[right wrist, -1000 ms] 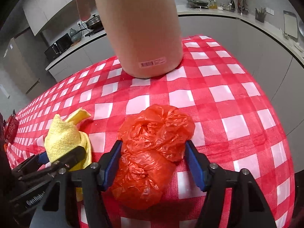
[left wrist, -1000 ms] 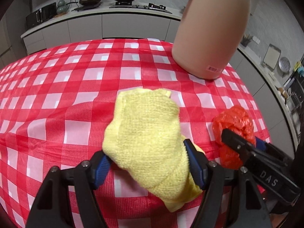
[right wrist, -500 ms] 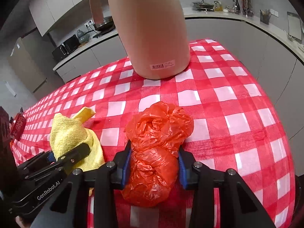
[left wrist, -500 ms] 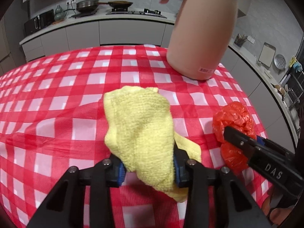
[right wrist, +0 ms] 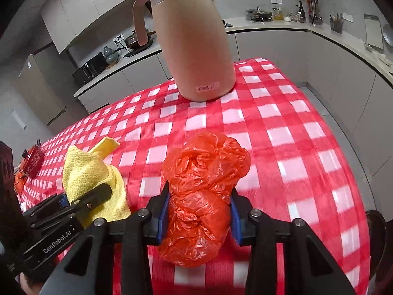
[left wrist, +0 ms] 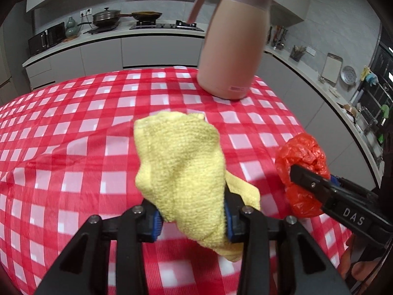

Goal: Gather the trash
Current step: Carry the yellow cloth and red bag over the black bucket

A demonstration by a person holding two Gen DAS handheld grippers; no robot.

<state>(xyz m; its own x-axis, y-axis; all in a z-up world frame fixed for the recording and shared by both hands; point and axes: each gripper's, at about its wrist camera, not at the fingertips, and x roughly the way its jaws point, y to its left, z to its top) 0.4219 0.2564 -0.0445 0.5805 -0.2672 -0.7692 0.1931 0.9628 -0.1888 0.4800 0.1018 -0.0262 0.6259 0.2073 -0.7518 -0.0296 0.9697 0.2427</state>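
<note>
Both raised, left hand-held gripper (left wrist: pixel 192 217) pinches yellow cloth (left wrist: pixel 180 169), right hand-held gripper (right wrist: pixel 198 217) pinches red bag (right wrist: pixel 202 184).

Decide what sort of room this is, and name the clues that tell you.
Most likely a home kitchen: a stove with pans on the counter, a microwave, and a table in a red checked cloth bearing a pink jug.

The table cloth (left wrist: pixel 73 132) has red and white squares. The cloth (left wrist: pixel 181 169) is yellow. The crumpled bag (right wrist: pixel 203 184) is orange-red. The big jug (left wrist: pixel 233 49) is light brown with a paler lid. Each tool is black with blue pads (right wrist: pixel 163 211).
</note>
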